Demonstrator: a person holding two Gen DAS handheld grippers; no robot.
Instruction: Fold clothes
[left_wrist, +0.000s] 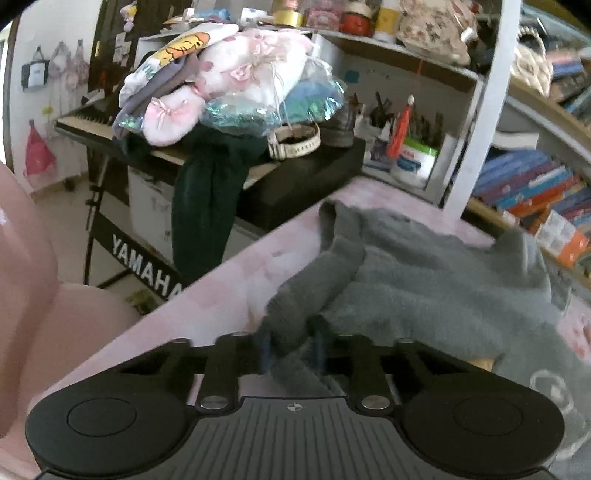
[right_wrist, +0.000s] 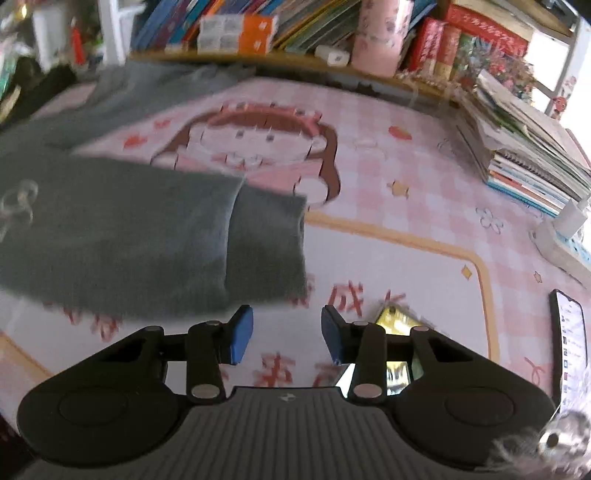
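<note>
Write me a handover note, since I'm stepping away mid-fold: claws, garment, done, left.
Left claw: shut on the left sleeve of the grey sweater.
Right claw: open, empty, just short of the other sleeve's cuff.
Sweater lies spread on the pink desk mat.
Done: one sleeve gripped.
Left: grip the cuff, fold both sleeves in, fold the body.

Your right tongs (right_wrist: 287, 334) hang open over the pink cartoon-print mat (right_wrist: 424, 155) on the worktop, nothing between the blue pads (right_wrist: 242, 334). Grey sweater (right_wrist: 110, 236) lies left, its darker cuff (right_wrist: 267, 243) just beyond the left pad. Phone (right_wrist: 570, 347) at right edge, book stack (right_wrist: 524, 155) behind it.
</note>
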